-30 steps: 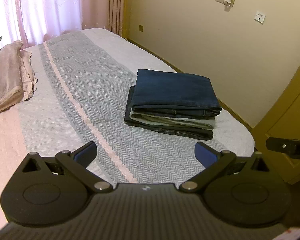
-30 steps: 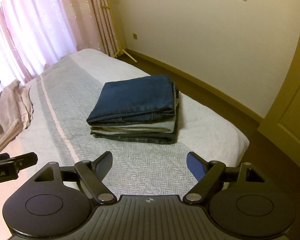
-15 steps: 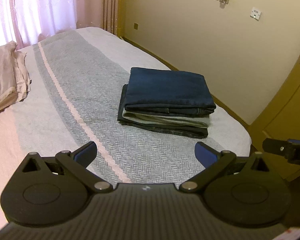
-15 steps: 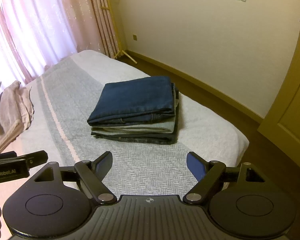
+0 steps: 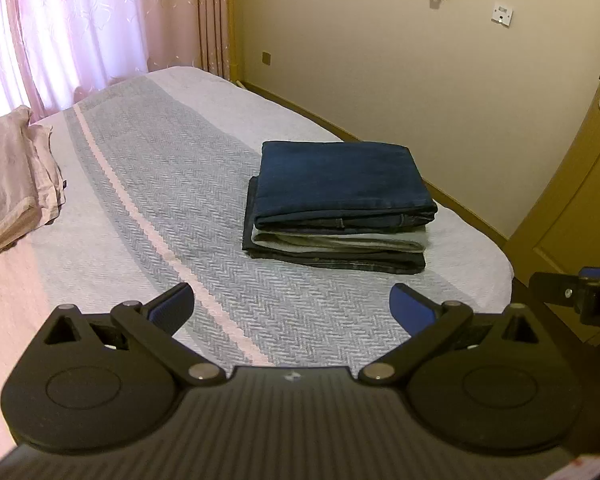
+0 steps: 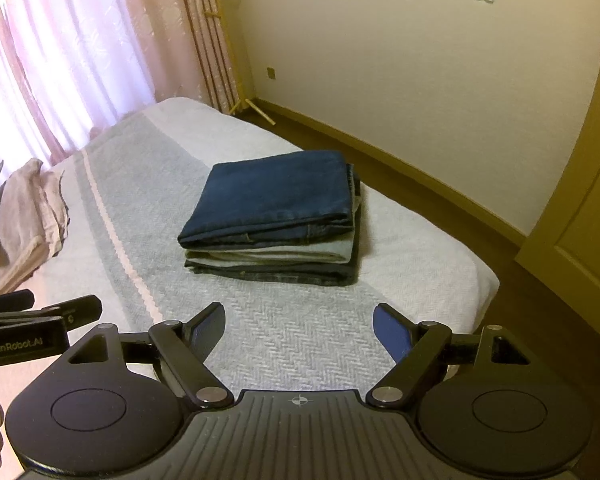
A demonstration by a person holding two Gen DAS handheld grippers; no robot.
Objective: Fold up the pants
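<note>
Stack of folded dark blue denim pants [image 5: 340, 200] ahead of both tongs, flat, folded edges facing them, on woven grey zigzag bedspread [image 5: 172, 184]. Left tongs [image 5: 292, 308] wide apart, empty. Right tongs [image 6: 299, 326] wide apart, empty.

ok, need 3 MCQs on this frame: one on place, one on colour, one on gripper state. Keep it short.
1. Where does the stack of folded pants lie?
A. on the bed
B. on the floor
C. on a chair

2. What colour is the top pair?
A. pink
B. dark blue
C. white

3. How do the left gripper and right gripper stand?
A. both shut on denim
B. one shut
C. both open, empty

Answers:
1. A, the stack rests on the grey striped cover.
2. B, dark blue denim lies on top.
3. C, the fingers are spread with nothing between.
</note>
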